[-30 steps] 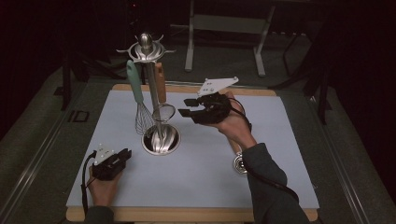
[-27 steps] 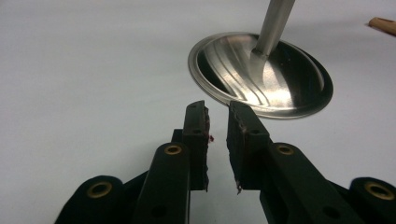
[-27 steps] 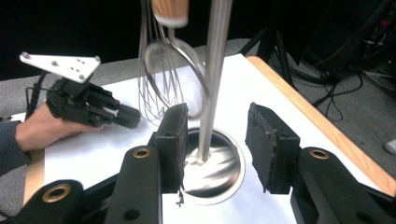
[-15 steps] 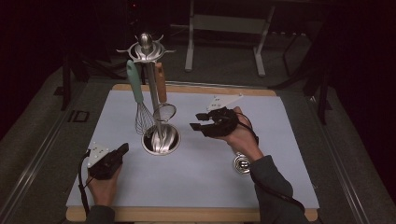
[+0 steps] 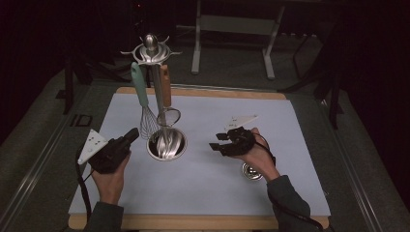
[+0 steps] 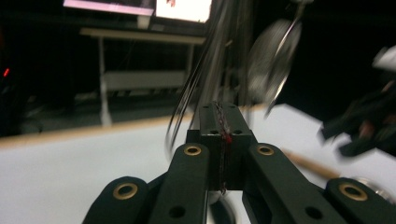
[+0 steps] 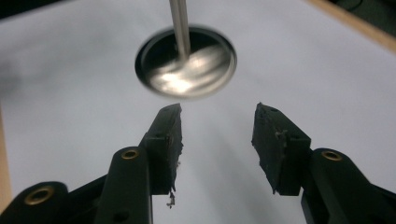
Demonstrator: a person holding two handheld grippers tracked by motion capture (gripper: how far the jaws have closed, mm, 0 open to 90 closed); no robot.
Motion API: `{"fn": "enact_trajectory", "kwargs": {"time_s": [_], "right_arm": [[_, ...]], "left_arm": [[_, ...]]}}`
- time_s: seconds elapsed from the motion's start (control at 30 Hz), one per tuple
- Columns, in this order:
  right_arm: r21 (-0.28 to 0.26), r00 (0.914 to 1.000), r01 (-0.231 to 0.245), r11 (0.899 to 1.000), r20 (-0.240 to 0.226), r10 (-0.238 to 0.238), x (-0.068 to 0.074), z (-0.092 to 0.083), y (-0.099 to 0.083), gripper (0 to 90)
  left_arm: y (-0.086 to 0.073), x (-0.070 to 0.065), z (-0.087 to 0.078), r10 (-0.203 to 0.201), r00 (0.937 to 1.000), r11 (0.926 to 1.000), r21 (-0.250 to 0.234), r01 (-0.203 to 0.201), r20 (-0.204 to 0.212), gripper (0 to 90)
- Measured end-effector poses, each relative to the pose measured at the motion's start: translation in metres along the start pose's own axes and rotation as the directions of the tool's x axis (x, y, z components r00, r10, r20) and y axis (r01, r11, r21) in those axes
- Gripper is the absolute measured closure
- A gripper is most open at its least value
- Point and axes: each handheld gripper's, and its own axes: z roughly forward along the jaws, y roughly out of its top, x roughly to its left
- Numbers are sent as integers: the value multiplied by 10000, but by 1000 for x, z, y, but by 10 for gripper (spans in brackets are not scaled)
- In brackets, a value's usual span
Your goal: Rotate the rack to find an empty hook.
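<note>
A steel rack [image 5: 153, 53] stands on the pale blue mat [image 5: 203, 193], which lies on a wooden board [image 5: 203, 223]. The rack has a ball-topped post, curved hook arms and a round, polished dish base [image 5: 167, 144]. No readable brand or label shows on the rack or tools; beside the mat's far left corner a dark tag [image 5: 80, 120] carries light marks, not legible.

Three tools hang from the hooks: a wire whisk [image 5: 145, 113] with a smooth mint-green handle, a tool with a brown wooden handle [image 5: 166, 87], and a small round mesh strainer [image 5: 168, 116] on a metal stem. A small round metal piece [image 5: 253, 171] lies on the mat just beside the right wrist.

The left gripper [image 5: 131, 135] is closed with nothing between its jaws; it points at the rack, near the base on the left. In the left gripper view the jaw pads meet flat.

The right gripper [image 5: 217, 142] is empty, its jaws having just been opening. It sits to the right of the base, apart from it. In the right gripper view the rough black pads [image 7: 169, 135] frame the base [image 7: 187, 63]
</note>
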Motion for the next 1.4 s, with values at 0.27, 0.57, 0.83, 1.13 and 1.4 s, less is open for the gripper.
{"fn": "enact_trajectory", "kwargs": {"time_s": [0.27,0.57,0.83,1.13,1.4], "right_arm": [[301,9994,-341,9990,-3,341,1,6,-28,508],[-138,9911,-1329,9910,-71,1328,3,1,-59,507],[-238,9736,-2279,9734,-155,2276,-4,2,-91,504],[-247,9687,-2483,9684,-80,2482,-7,1,-96,504],[-184,9656,-2601,9654,-28,2601,-8,3,-100,504]], "left_arm": [[32,-3,0,-106,9996,9948,-1007,133,277,898],[57,-10,3,274,9977,9826,-1849,-153,627,899],[77,-13,4,328,9975,9691,-2462,-163,631,898],[105,-19,9,519,9966,9544,-2970,-305,646,898],[126,-25,12,781,9951,9467,-3175,-550,603,898]]}}
